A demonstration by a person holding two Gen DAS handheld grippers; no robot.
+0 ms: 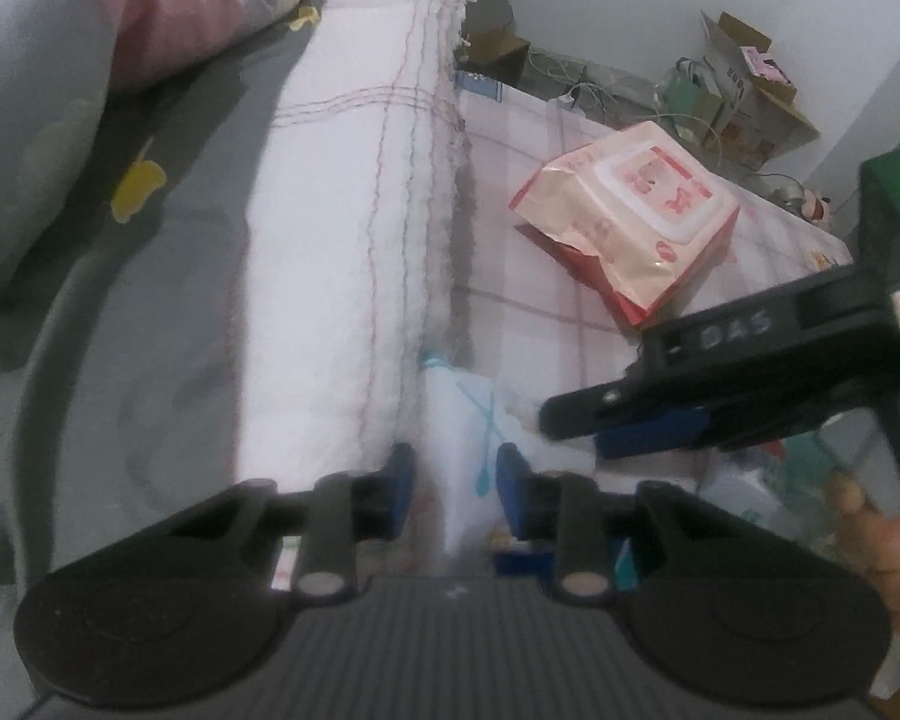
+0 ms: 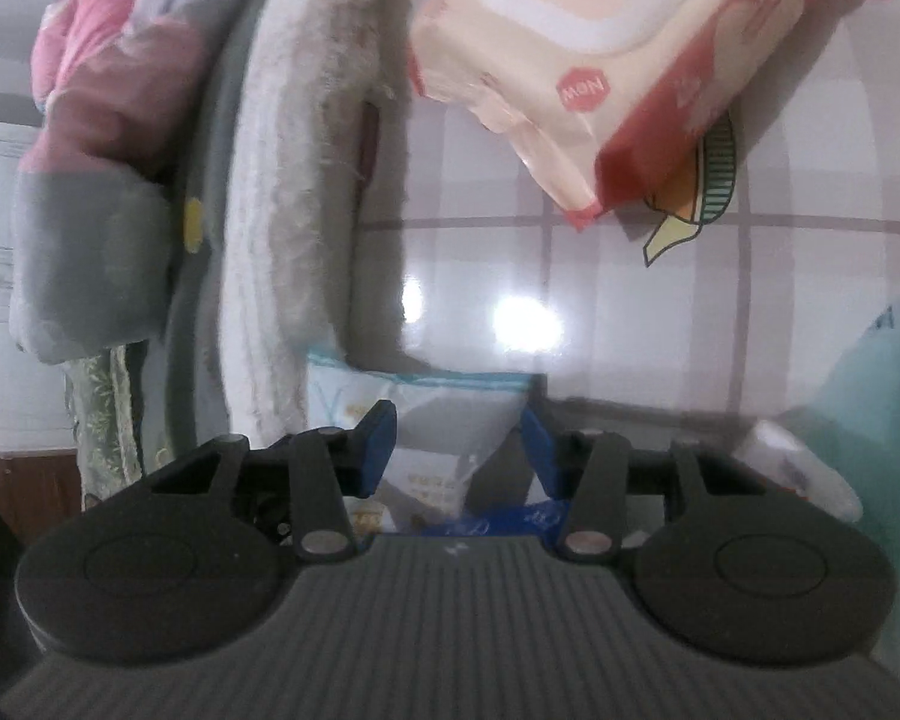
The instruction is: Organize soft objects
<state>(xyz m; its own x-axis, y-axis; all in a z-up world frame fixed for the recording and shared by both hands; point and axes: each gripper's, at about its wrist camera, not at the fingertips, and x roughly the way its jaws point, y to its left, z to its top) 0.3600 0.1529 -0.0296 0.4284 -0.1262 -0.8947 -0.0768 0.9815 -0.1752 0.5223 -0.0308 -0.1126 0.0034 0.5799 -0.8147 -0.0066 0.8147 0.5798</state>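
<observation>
Both the left gripper (image 1: 455,495) and right gripper (image 2: 459,450) clenched one light, squashy tissue pack (image 2: 426,420) (slippery film), six o'clock from the wipes (image 2: 618,36).

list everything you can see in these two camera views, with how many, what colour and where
Small soft pack: one, white with light blue print, at the near edge of the checked surface, between both grippers' jaws.
Wipes pack: one, pink and cream, lying on the checked surface beyond it.
Checked surface: one, pale with grey lines, glossy.
White blanket: one, folded in a long strip left of the checked surface.
Grey bedding: one, with yellow shapes, far left.
Pink and grey quilt: one, top left.
Cardboard boxes: several, brown, by the far wall.
Left gripper: black, blue pads.
Right gripper: black, blue pads.
Hand: one, lower right of the left view.
</observation>
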